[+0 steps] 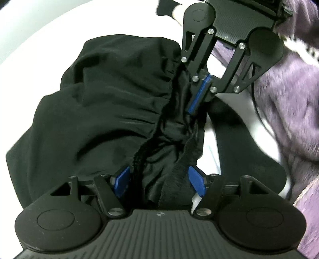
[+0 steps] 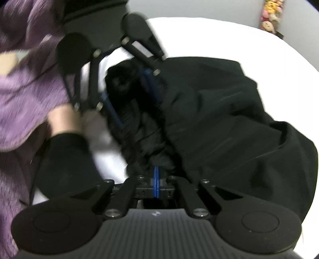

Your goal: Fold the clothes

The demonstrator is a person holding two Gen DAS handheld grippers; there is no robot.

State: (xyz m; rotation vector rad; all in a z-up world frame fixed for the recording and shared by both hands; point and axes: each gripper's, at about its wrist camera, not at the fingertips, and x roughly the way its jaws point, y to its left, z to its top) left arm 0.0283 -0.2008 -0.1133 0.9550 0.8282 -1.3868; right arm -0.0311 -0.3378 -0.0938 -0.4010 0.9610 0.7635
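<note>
A black garment (image 1: pixel 95 111) with a gathered elastic waistband (image 1: pixel 171 127) lies crumpled on a white surface (image 1: pixel 35 39). At the bottom of the left wrist view my left gripper (image 1: pixel 159 179) stands open. Its blue pads (image 1: pixel 122 183) sit either side of the bunched waistband. My right gripper (image 1: pixel 194 105) comes in from the top, its blue pads shut on the waistband's edge. In the blurred right wrist view the right gripper (image 2: pixel 156 173) is shut, with the black garment (image 2: pixel 219 119) bunched over its tips. The left gripper (image 2: pixel 127 95) stands open beyond it.
A person's fuzzy purple sleeve (image 1: pixel 289 111) fills the right side, and also shows at the left (image 2: pixel 24 89) of the right wrist view. A flat black piece (image 1: pixel 249 159) lies on the white surface beside the garment. A colourful object (image 2: pixel 271 16) stands at the far back right.
</note>
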